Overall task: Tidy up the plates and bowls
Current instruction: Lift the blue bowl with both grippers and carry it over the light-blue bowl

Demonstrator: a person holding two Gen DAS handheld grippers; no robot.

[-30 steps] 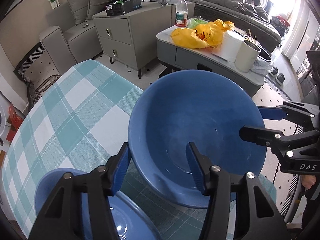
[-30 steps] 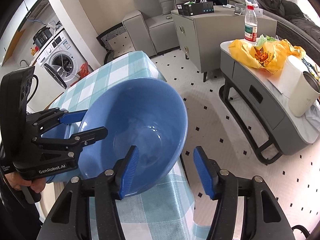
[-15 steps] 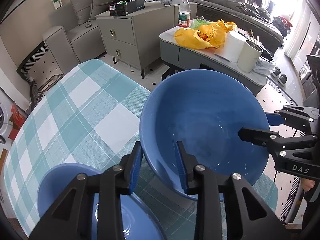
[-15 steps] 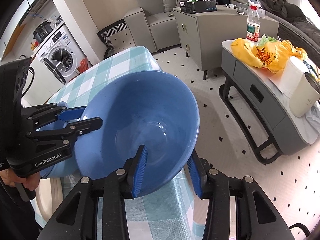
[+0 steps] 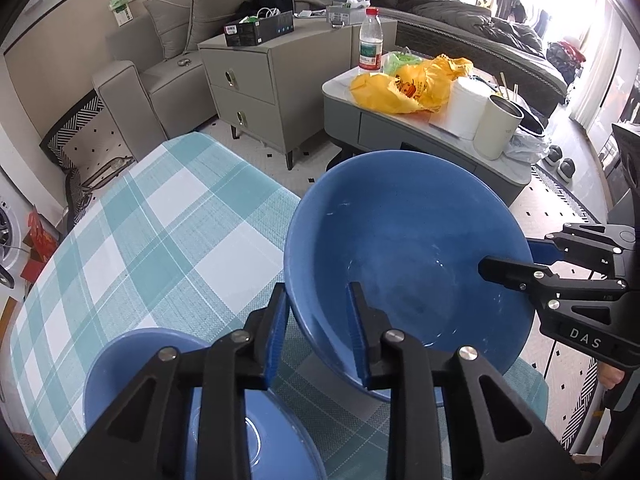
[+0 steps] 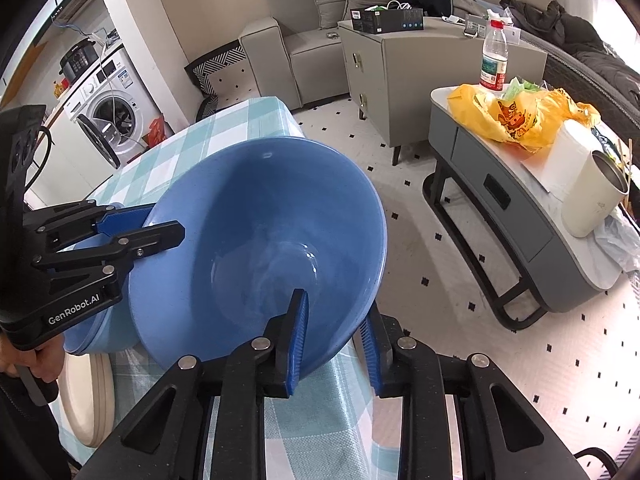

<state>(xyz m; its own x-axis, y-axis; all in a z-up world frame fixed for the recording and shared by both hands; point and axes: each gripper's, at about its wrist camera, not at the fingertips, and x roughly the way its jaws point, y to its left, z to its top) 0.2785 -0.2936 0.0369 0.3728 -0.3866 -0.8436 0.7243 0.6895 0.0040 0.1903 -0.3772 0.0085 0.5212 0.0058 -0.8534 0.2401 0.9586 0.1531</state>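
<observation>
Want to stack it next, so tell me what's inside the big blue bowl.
The big blue bowl looks empty: bare glossy interior with faint smears. Only one jaw of the left gripper and one of the right gripper reach inside, hiding small rim patches.

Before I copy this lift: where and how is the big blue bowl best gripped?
Grip the big blue bowl by its thin flared rim, one pad inside and one outside, coming from opposite sides. It is too wide for one claw to span. The left claw and right claw have just been closing on that rim at opposite edges.
</observation>
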